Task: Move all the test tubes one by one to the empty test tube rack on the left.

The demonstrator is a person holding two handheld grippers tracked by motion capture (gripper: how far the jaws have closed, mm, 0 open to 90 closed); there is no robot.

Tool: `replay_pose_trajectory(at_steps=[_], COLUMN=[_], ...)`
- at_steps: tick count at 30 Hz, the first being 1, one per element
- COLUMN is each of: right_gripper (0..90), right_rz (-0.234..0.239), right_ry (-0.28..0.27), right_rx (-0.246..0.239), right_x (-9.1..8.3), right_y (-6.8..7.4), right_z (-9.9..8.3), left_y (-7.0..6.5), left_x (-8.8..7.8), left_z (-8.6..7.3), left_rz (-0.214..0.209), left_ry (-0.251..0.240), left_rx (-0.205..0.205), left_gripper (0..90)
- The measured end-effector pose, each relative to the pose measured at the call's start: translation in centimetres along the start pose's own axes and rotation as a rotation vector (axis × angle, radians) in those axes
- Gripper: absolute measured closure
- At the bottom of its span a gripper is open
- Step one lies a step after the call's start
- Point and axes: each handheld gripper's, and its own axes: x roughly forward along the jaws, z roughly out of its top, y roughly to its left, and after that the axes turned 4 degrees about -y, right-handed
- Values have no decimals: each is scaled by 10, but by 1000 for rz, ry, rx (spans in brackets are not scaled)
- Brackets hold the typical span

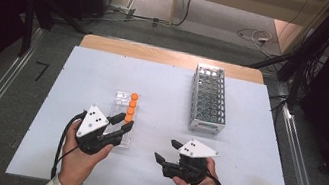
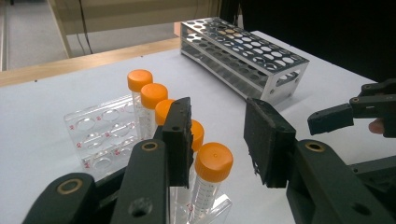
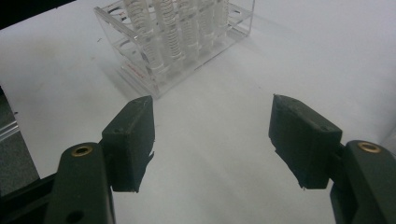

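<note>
A clear plastic rack [image 1: 120,99] on the white table holds a row of several orange-capped tubes [image 1: 132,107]. My left gripper [image 1: 124,121] hovers at the rack's near end, open. In the left gripper view the nearest tube [image 2: 214,161] stands just beside the left jaw, inside the gap of the left gripper [image 2: 219,135], and the jaws stay apart from it. My right gripper [image 1: 166,150] is open and holds nothing, to the right of the rack and pointing toward it. The right gripper view has the right gripper [image 3: 212,135] over bare table, with the clear rack [image 3: 140,70] farther ahead.
An empty metal tube rack [image 1: 209,99] stands at the back right of the white table [image 1: 95,71]; it lies beyond the tubes as metal rack [image 2: 243,51]. Cables and dark equipment ring the table. The right gripper's jaw [image 2: 329,116] juts in at the right.
</note>
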Motion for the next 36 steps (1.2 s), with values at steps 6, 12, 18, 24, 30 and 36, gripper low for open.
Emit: replay_pose_trajectory(at_steps=[6, 12, 18, 24, 30, 36], right_gripper=[302, 303, 303, 302, 302, 302], right_rz=[-2, -2, -3, -6, -10, -16], right_ry=[-1, -2, -3, -4, -3, -7], right_rx=[1, 1, 1, 0, 6, 12], right_x=[0, 0, -1, -1, -1, -2], right_y=[0, 0, -1, -2, -3, -5], right_z=[0, 0, 0, 0, 0, 0], left_y=[1, 1, 1, 2, 2, 0], left_x=[-1, -2, -3, -3, -2, -4], left_z=[0, 1, 2, 2, 2, 3], left_rz=[4, 2, 3, 8, -5, -22], left_ry=[-1, -9, -18, -31, -26, -33], left_rx=[-3, -11, -27, -40, -52, -60], left_gripper=[592, 560, 483, 375, 293, 282])
